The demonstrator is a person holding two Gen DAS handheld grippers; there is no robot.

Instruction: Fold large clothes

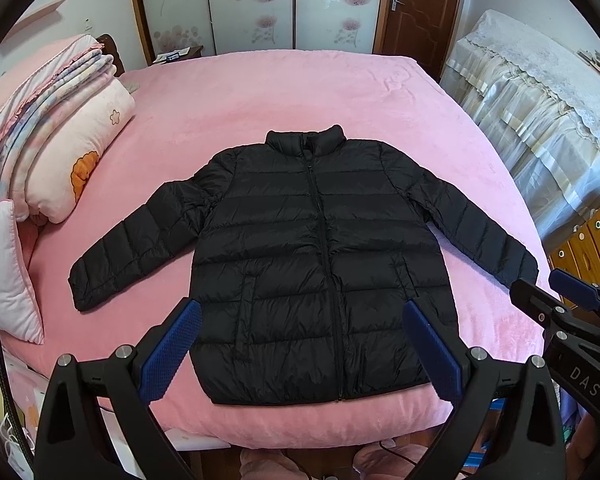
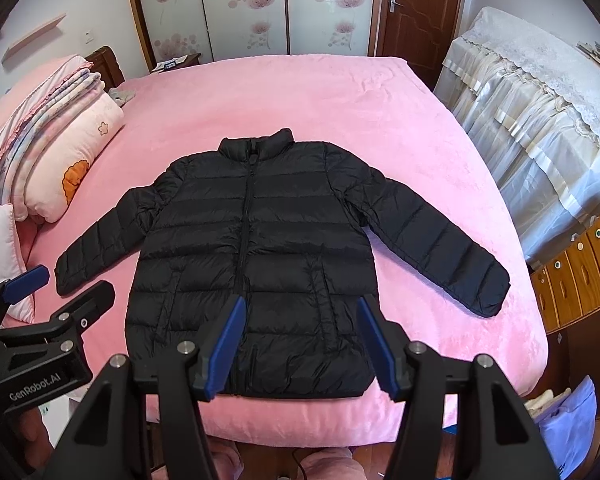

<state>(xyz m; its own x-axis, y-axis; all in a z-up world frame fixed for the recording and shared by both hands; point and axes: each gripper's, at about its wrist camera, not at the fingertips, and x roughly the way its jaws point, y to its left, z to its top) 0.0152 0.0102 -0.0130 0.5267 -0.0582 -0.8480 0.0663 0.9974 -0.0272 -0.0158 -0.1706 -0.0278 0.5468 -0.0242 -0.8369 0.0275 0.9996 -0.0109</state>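
A black puffer jacket (image 1: pixel 284 248) (image 2: pixel 276 240) lies flat on the pink bed (image 1: pixel 260 112) (image 2: pixel 284 100), front up and zipped, collar at the far end, both sleeves spread outward and down. My left gripper (image 1: pixel 302 312) hovers open above the jacket's hem on the near left side, with nothing between its blue pads. My right gripper (image 2: pixel 301 302) is open as well and empty, held over the hem's right part. Each gripper shows in the other's view: the right gripper (image 1: pixel 572 300) beside the right cuff, the left gripper (image 2: pixel 72 280) beside the left cuff.
Folded quilts (image 1: pixel 60 120) and a pillow (image 1: pixel 8 272) are stacked along the bed's left side. Lace-covered furniture (image 2: pixel 540 120) and wooden drawers (image 2: pixel 580 264) stand on the right. A wardrobe and a brown door (image 1: pixel 416 8) lie beyond the bed.
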